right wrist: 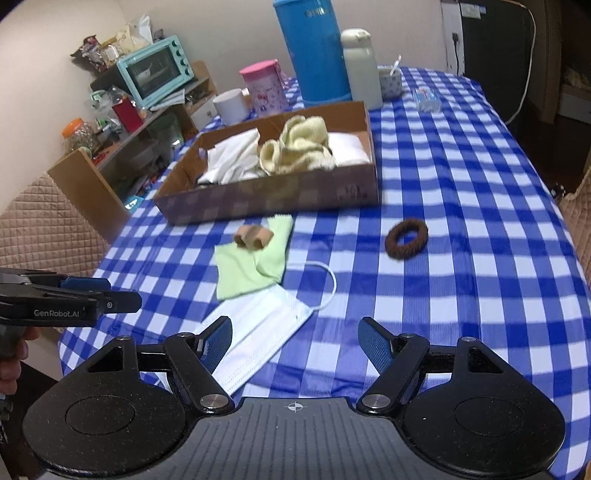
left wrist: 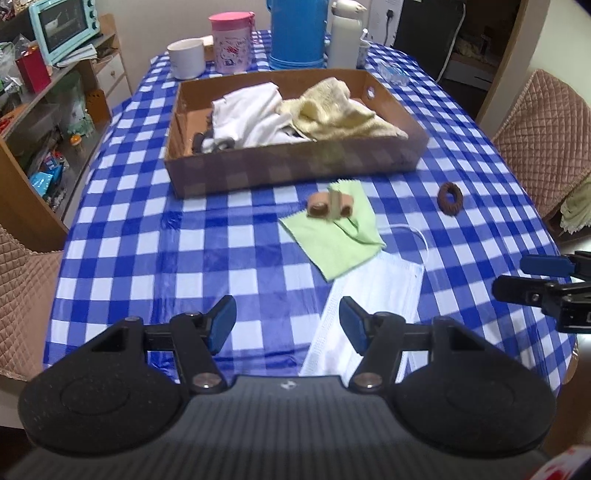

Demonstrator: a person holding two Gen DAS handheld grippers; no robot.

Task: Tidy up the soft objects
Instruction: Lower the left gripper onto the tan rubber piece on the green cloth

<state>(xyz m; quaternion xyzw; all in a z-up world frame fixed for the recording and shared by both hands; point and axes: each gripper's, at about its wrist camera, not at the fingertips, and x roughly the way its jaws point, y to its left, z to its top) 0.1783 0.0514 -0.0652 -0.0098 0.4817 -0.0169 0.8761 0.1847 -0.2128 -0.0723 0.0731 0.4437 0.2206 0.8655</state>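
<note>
A cardboard box (left wrist: 295,162) (right wrist: 258,203) on the checked table holds a white cloth (left wrist: 251,114) (right wrist: 232,158) and a cream towel (left wrist: 332,110) (right wrist: 299,147). In front of it lie a green cloth (left wrist: 332,240) (right wrist: 247,269) with a tan bandage roll (left wrist: 328,206) (right wrist: 255,236) on it, a white face mask (left wrist: 369,306) (right wrist: 258,332) and a brown hair tie (left wrist: 449,198) (right wrist: 406,238). My left gripper (left wrist: 288,325) is open and empty above the near table, beside the mask. My right gripper (right wrist: 295,347) is open and empty, its left finger over the mask.
A white mug (left wrist: 186,59), pink cup (left wrist: 231,42), blue thermos (left wrist: 297,33) and white bottle (left wrist: 345,37) stand behind the box. Padded chairs (left wrist: 546,133) flank the table. A shelf with a teal oven (left wrist: 62,27) stands at the left.
</note>
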